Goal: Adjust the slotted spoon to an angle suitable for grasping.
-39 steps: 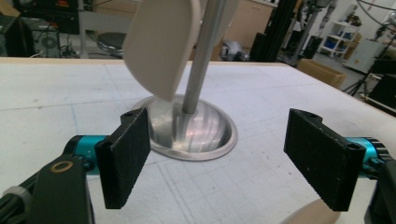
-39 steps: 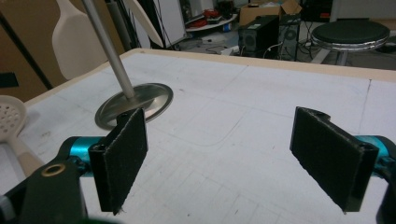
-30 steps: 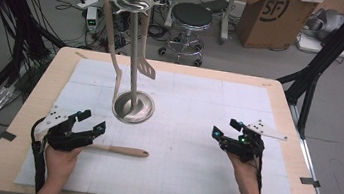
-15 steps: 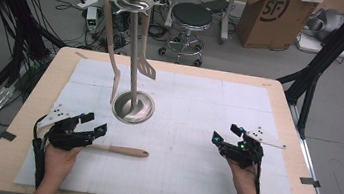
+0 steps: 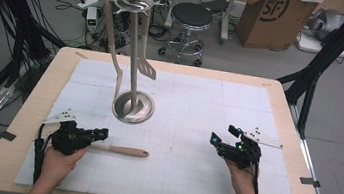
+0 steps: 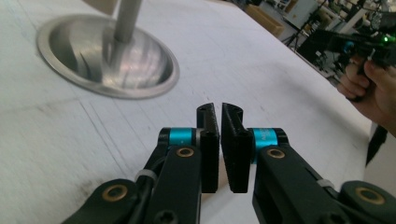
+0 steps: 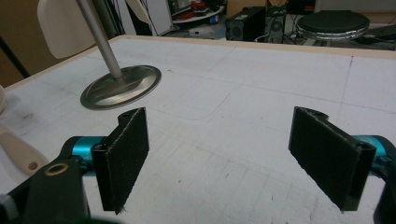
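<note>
1. The left gripper (image 5: 99,133) lies low at the near left of the table (image 5: 44,90); its jaws have just been closing and now stand pressed almost together, a thin slit between them in the left gripper view; in the high view they sit at the near end of the wooden spoon (image 5: 120,149), but whether the pads actually pinch it is hard to make out, and the spoon's head is hidden under the gripper and the hand.
2. The spoon's handle lies flat on the white mat (image 5: 198,110), pointing right, its free end well apart from the right gripper.
3. Behind it stands the metal stand (image 5: 132,107); its dished base rests on the mat; a pale ladle (image 5: 113,49) and a slotted turner (image 5: 147,63) hang from the hooks at its top; the top is cut off in both gripper views.
4. The right gripper (image 5: 216,139) rests at the near right; its jaws are spread wide with only mat between them; a pale handle end (image 7: 18,154) is cut off at that view's left edge.
</note>
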